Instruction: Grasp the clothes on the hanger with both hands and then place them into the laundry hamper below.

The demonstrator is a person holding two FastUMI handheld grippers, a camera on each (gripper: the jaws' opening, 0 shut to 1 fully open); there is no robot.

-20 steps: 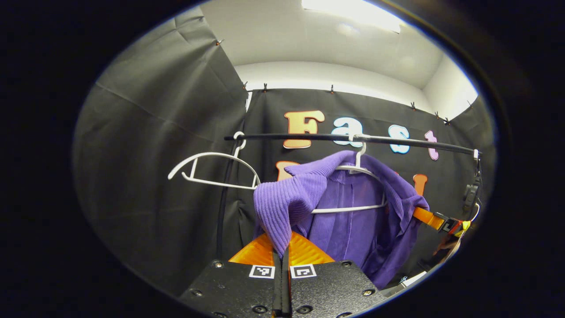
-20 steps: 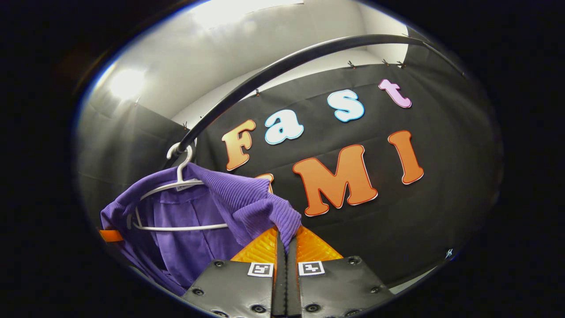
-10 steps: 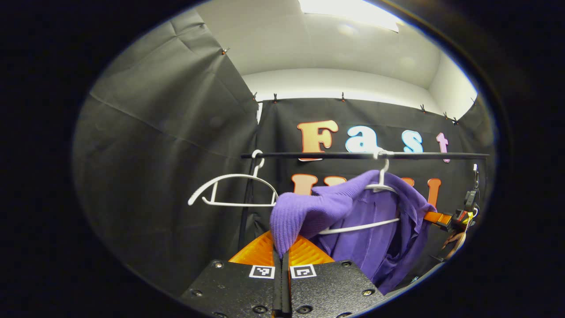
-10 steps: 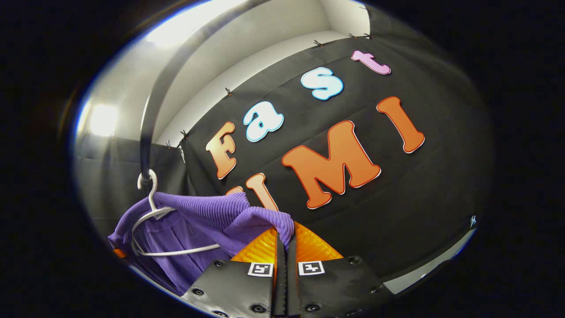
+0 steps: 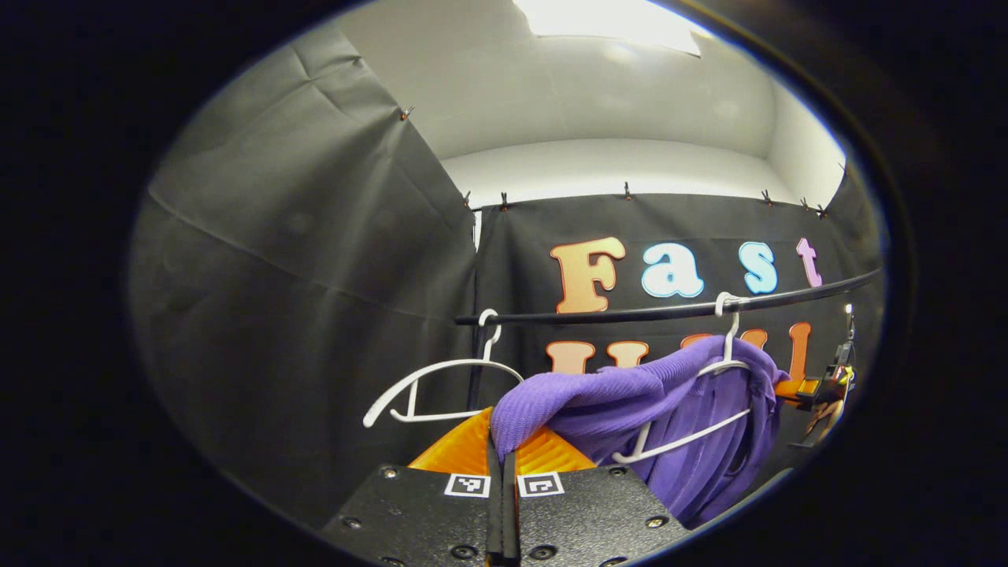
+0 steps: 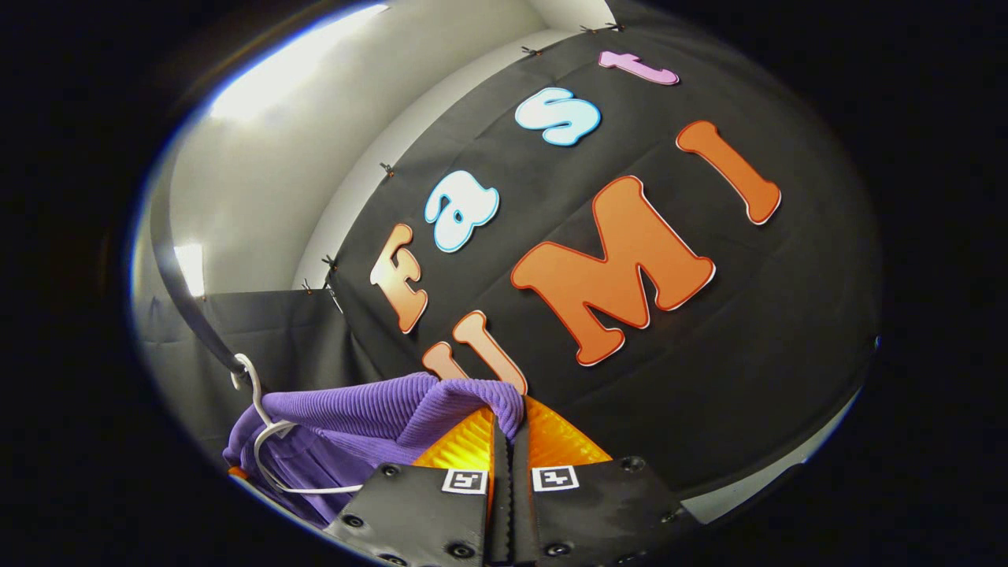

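Left claw (image 5: pixel 502 441) clamped tight on a ribbed fold of the purple garment (image 5: pixel 630 394); fabric bunches right over the fingertips. Right claw (image 6: pixel 504 425) likewise pinched on the garment's other shoulder, cloth draped over its tips. Garment hangs on the white hanger (image 5: pixel 693 425), hook over the black rail (image 5: pixel 630 315), hanger tilted. A 2nd white hanger (image 5: pixel 441 386), bare, hangs on the rail just beside, w/ black cloth wall (image 5: pixel 299 276) behind.

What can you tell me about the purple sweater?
The purple sweater is soft ribbed knit, draped over a white hanger hooked on the black rail. The left gripper pinches one shoulder, the right gripper pinches the other, stretching both sideways. The body hangs below.
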